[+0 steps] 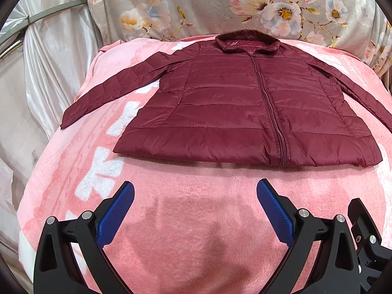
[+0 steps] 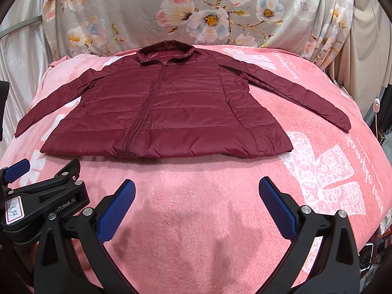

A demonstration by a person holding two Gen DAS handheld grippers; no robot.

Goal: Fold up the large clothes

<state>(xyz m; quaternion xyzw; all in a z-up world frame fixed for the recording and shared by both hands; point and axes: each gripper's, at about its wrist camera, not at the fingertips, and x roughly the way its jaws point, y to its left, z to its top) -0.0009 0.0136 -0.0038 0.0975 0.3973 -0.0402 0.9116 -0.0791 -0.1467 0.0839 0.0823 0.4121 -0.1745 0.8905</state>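
Observation:
A dark red quilted jacket (image 1: 232,107) lies flat and zipped on a pink blanket (image 1: 196,196), collar at the far side, both sleeves spread outward. It also shows in the right wrist view (image 2: 166,112). My left gripper (image 1: 195,191) is open and empty, hovering over bare blanket just in front of the jacket's hem. My right gripper (image 2: 196,189) is open and empty too, also in front of the hem. The left gripper's body (image 2: 44,196) shows at the left of the right wrist view, close beside the right one.
The pink blanket (image 2: 220,208) covers a raised bed-like surface that drops off at left and right. A floral grey cloth (image 1: 220,5) hangs behind the jacket. Silvery curtains (image 1: 49,61) stand at the left. Dark clutter (image 2: 382,122) sits past the right edge.

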